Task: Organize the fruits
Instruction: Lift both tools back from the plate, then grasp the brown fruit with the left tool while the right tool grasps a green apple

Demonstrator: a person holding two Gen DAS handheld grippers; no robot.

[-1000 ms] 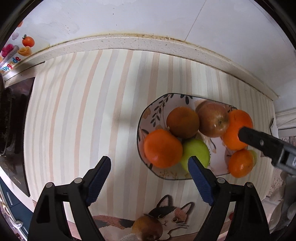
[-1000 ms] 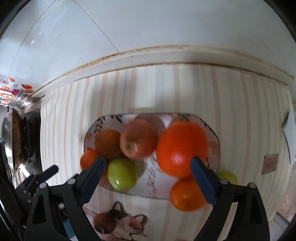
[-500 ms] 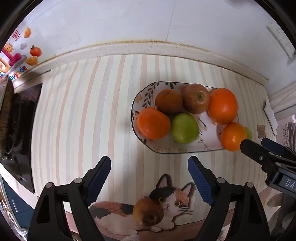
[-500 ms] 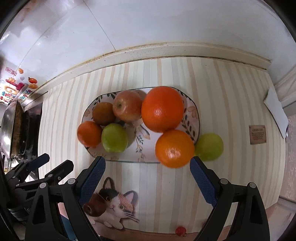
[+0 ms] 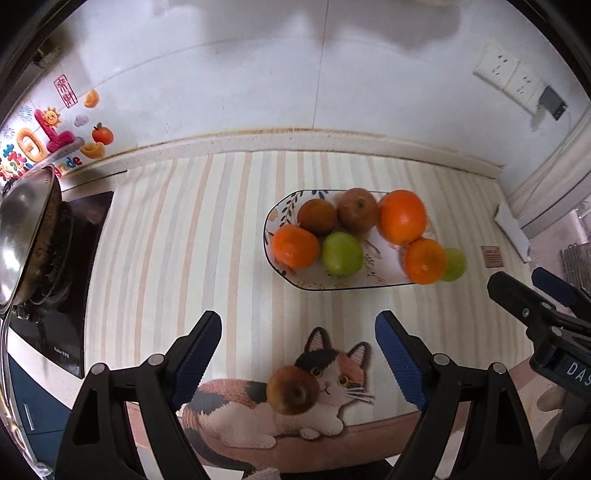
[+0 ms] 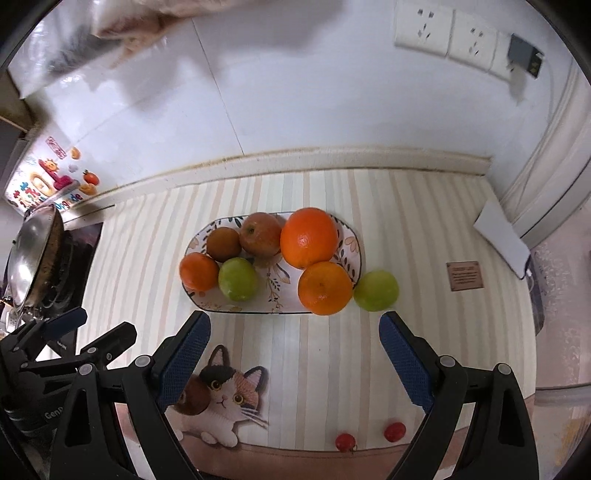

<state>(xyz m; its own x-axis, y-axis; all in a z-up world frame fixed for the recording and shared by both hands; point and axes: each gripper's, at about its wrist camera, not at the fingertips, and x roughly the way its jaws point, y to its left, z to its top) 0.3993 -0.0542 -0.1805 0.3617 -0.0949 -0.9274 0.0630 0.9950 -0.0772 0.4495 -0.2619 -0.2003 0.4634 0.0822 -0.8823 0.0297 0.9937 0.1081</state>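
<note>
A floral plate point(image 6: 207, 304) point(image 5: 306, 286) on the striped mat holds several fruits: a big orange point(image 6: 308, 238), a red apple point(image 6: 260, 234), a brown fruit point(image 6: 223, 243), a green apple point(image 6: 238, 278), a small orange point(image 6: 198, 271). Another orange point(image 6: 325, 288) sits at the plate's right rim. A green apple point(image 6: 376, 290) lies on the mat right of the plate. A brown fruit point(image 5: 293, 389) point(image 6: 192, 398) lies on the cat picture. My left gripper point(image 5: 298, 354) and right gripper point(image 6: 294, 350) are open, empty, and above the mat in front of the plate.
Two small red fruits point(image 6: 369, 435) lie near the mat's front edge. A wok point(image 5: 26, 221) sits on a black cooktop point(image 5: 62, 332) at the left. A white wall with sockets point(image 6: 443, 33) runs behind. A white card point(image 6: 504, 240) and brown label point(image 6: 464, 276) lie at the right.
Both grippers have drawn back and up from the plate, which now looks smaller and farther. The fruits have not moved. Both stay open.
</note>
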